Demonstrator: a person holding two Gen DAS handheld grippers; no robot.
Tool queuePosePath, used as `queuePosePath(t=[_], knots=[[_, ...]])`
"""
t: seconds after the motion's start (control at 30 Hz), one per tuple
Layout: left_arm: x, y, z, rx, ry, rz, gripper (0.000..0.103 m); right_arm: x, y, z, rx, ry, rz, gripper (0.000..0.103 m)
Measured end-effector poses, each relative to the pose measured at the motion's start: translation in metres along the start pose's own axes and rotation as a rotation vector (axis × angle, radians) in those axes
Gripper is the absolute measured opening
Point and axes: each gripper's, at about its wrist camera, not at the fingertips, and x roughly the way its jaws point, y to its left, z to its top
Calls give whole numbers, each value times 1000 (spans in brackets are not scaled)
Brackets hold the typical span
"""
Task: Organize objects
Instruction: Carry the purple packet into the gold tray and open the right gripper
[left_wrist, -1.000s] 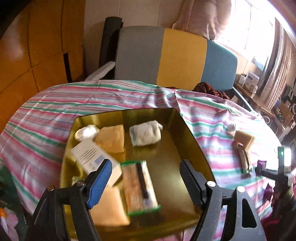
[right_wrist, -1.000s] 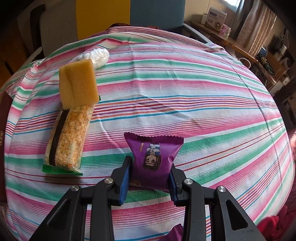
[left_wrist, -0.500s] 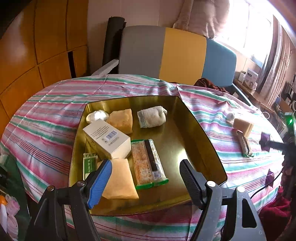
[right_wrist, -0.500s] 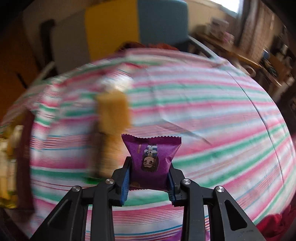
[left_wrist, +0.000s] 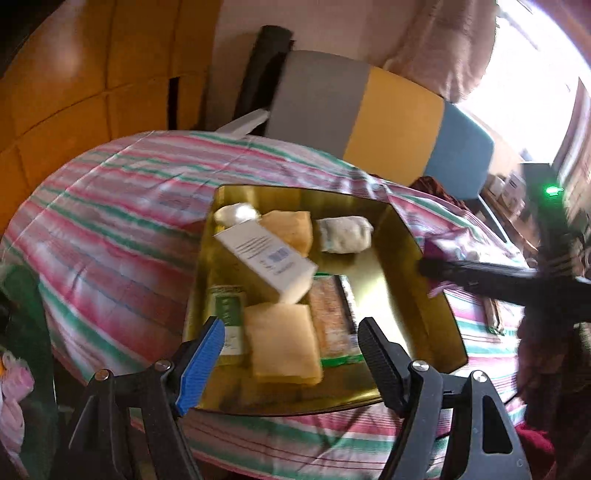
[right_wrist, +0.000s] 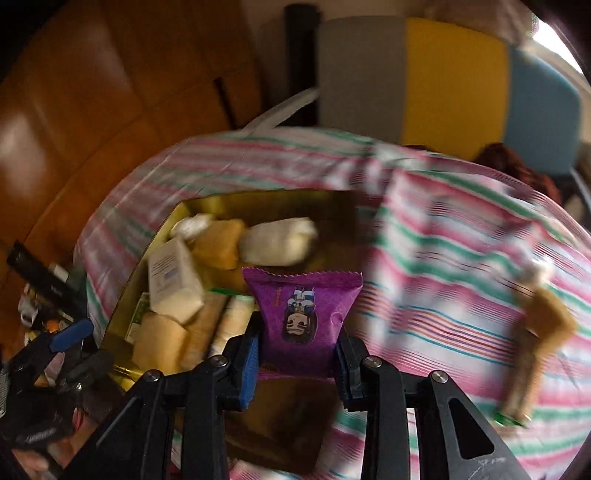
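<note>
Between the fingers of the right gripper (right_wrist: 297, 363), a purple snack packet (right_wrist: 303, 314) sits upright, pinched at its lower sides by both pads, its crimped top edge free above them; printed face toward the camera. Packet hangs over the near right rim of the gold tray (right_wrist: 122, 299), clear of the striped tablecloth (right_wrist: 443, 266).

Left gripper (left_wrist: 291, 354) spread wide, holding nothing, poised over the tray's near edge (left_wrist: 295, 402).

Tray contents, near to far in the left view: tan sponge (left_wrist: 282, 343) at the near centre; green-labelled packet (left_wrist: 227, 317) just left of it; long cracker packet (left_wrist: 334, 321) just right, touching the sponge's side. White carton (left_wrist: 266, 258) lies diagonally behind. Farther back, second tan sponge (left_wrist: 291, 230), rolled white cloth (left_wrist: 345, 234), small white bundle (left_wrist: 236, 214) in the far left corner.

Open floor in the tray: right-hand strip (left_wrist: 388, 280) between cracker packet and right wall is bare. Right gripper's black body enters across that right wall.

Beyond the tray on the cloth, right view, blurred: another sponge (right_wrist: 548, 317) lying on a long packet (right_wrist: 521, 384), well apart from the tray. Grey-yellow-blue chair back (left_wrist: 369, 114) behind the table.
</note>
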Motion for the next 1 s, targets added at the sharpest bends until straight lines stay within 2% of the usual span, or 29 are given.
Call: queuePosePath(t=[0.1,0.3,0.33,0.43,0.5,0.57,0.7,0.77,0.87,1.0], knots=[[0,12,-2,-24,4,4,75,37,18,7,-34,66,-21,34],[1,23,-4,-35,9,23,73,86,18,7,-31,173,-70,36],[2,24,-4,-35,11,28,69,92,18,7,-31,187,-69,35],[1,23,-4,-41,9,30,67,98,20,7,-31,188,-80,37],[2,21,-2,-36,14,30,67,91,22,7,-41,164,-79,40],[1,17,-2,-26,9,25,67,80,22,6,-45,137,-76,51],[-3,7,-1,0,1,19,67,47,20,1,-35,59,-53,54],[-4,1,0,16,-2,14,67,32,19,0,-29,24,-40,61],[-6,-10,1,46,-4,14,67,12,21,-3,-27,-27,-36,62],[-9,-27,-1,98,-6,-6,67,-19,0,-19,34,-79,-38,63]])
